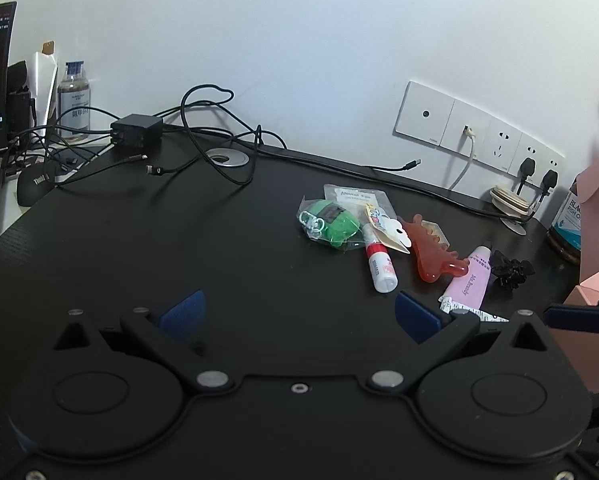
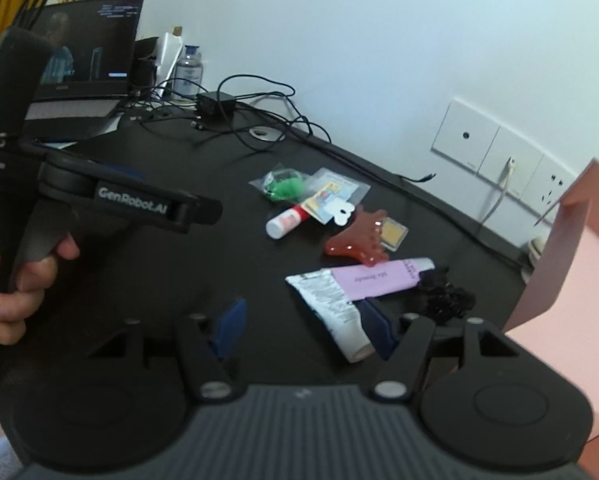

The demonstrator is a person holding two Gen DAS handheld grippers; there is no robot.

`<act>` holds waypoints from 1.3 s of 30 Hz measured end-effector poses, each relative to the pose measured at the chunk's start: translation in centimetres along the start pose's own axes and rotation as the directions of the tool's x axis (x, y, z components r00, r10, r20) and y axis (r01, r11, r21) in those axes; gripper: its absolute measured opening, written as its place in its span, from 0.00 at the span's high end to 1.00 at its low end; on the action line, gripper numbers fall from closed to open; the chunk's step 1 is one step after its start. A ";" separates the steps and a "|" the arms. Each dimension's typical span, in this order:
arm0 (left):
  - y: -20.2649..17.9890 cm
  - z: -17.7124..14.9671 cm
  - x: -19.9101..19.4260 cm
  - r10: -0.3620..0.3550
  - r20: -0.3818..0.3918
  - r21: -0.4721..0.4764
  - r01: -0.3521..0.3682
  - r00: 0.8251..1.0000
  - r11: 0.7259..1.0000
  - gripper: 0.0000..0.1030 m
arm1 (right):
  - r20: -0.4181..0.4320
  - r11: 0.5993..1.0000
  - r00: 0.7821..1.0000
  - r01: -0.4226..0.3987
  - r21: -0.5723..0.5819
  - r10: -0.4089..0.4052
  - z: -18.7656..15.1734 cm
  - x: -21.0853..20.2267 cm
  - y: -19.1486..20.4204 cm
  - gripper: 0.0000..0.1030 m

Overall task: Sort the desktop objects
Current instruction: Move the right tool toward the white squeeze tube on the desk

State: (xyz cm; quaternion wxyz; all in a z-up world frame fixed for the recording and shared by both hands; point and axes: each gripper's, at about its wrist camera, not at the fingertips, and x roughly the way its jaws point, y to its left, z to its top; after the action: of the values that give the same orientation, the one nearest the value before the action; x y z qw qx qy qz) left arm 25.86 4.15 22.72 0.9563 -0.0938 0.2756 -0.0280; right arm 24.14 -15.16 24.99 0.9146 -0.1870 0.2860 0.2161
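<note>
Several small items lie on the black desk [image 1: 179,240]: a green toy in a clear bag [image 1: 329,224], a white and red glue stick [image 1: 379,266], a red comb-shaped piece [image 1: 431,254], a pink and white tube [image 2: 363,284] and a black scrunchie [image 2: 447,296]. My left gripper [image 1: 299,316] is open over bare desk, left of the pile, with nothing between its fingers. My right gripper [image 2: 303,330] is open. The tube's white end lies between its jaws, close to the right finger [image 2: 379,330]; the left finger stands well apart from it.
An open pink box [image 2: 571,280] stands at the right edge. A laptop [image 2: 87,52], a charger [image 1: 137,130] and loose cables fill the far left. A brown bottle [image 1: 565,220] and wall sockets [image 1: 479,136] are at the back right. A hand [image 2: 27,276] holds the left gripper.
</note>
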 end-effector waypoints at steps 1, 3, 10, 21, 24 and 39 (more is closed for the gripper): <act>0.0 0.0 -0.1 0.003 0.004 0.001 -0.003 1.000 1.000 0.00 | -0.002 1.000 1.000 0.001 -0.001 -0.001 -0.1 0.1 0.0 0.39; -0.1 0.0 -0.1 0.006 0.008 0.006 -0.006 1.000 1.000 0.00 | -0.008 1.000 1.000 0.004 -0.008 -0.004 -0.1 0.4 -0.1 0.40; -0.7 -0.1 -0.4 0.011 0.026 0.039 -0.012 1.000 0.999 0.00 | -0.041 1.000 0.999 0.012 -0.021 -0.013 -0.2 1.7 0.2 0.40; -0.7 -0.1 -0.5 0.005 0.028 0.041 -0.006 1.000 0.999 0.00 | -0.053 0.998 0.997 0.059 -0.013 -0.060 0.0 3.0 0.4 0.44; -0.7 -0.1 -0.5 0.004 0.028 0.043 -0.005 1.000 0.999 0.00 | -0.050 0.996 0.995 0.085 -0.040 -0.087 0.0 3.0 0.6 0.54; -0.6 -0.1 -0.6 0.002 0.031 0.044 -0.003 1.000 0.999 0.00 | -0.044 0.993 0.993 0.104 -0.062 -0.106 0.0 2.9 0.4 0.71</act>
State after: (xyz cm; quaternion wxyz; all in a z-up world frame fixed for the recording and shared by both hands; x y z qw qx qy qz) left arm 25.32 3.65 23.07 0.9623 -0.0729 0.2601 -0.0315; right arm 26.09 -13.98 23.19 0.9117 -0.2339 0.2908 0.1716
